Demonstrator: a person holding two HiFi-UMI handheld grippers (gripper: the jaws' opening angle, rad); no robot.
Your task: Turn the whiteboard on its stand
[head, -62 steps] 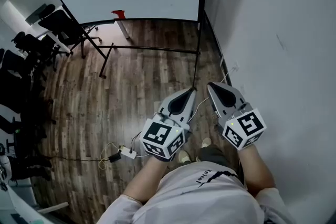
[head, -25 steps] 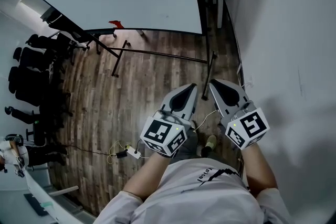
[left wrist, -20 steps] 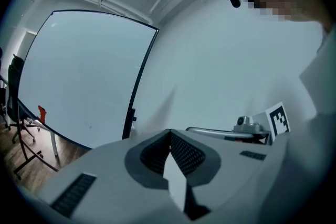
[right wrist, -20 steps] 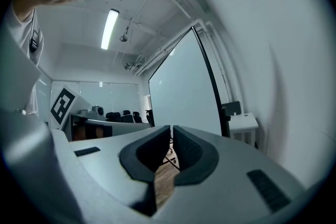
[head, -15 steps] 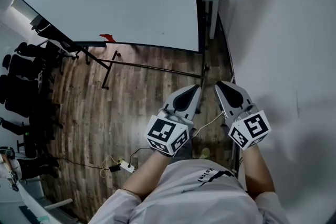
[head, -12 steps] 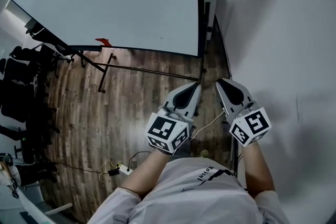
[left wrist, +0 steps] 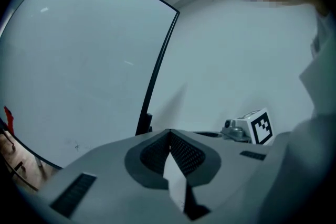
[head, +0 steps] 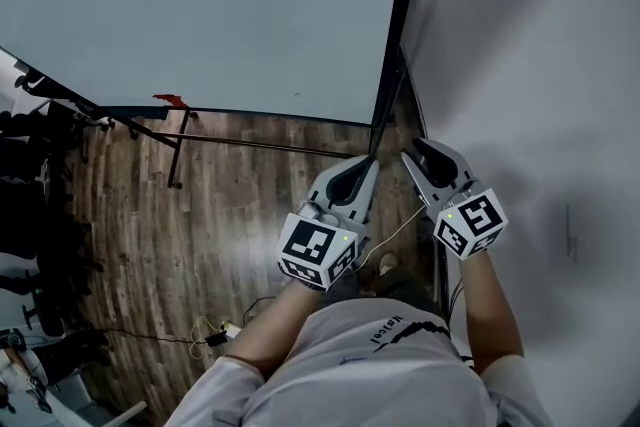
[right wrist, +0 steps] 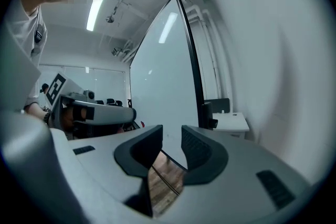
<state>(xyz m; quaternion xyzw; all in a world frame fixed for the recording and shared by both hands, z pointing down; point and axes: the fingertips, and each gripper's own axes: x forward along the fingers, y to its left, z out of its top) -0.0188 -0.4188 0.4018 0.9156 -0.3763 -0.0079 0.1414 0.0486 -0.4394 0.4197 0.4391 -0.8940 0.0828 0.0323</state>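
Head view: the whiteboard (head: 200,15) stands upright ahead, its tall black side edge (head: 398,25) rising just beyond and between both claws. The right claw (head: 418,153) has just been opening, with nothing between its jaws. The left claw (head: 364,165) is closed and empty.

The whiteboard (head: 220,5) is plain pale grey-white inside a black frame (head: 396,45). A small red thing (head: 170,101) sits on its lower edge, toward nine o'clock. The floor (head: 240,205) is streaky brown wood planking. The wall (head: 540,65) at three o'clock is white. The left claw (head: 366,161) is grey with black pads, and its cube carries black-and-white square markers. The shirt (head: 350,375) is white.
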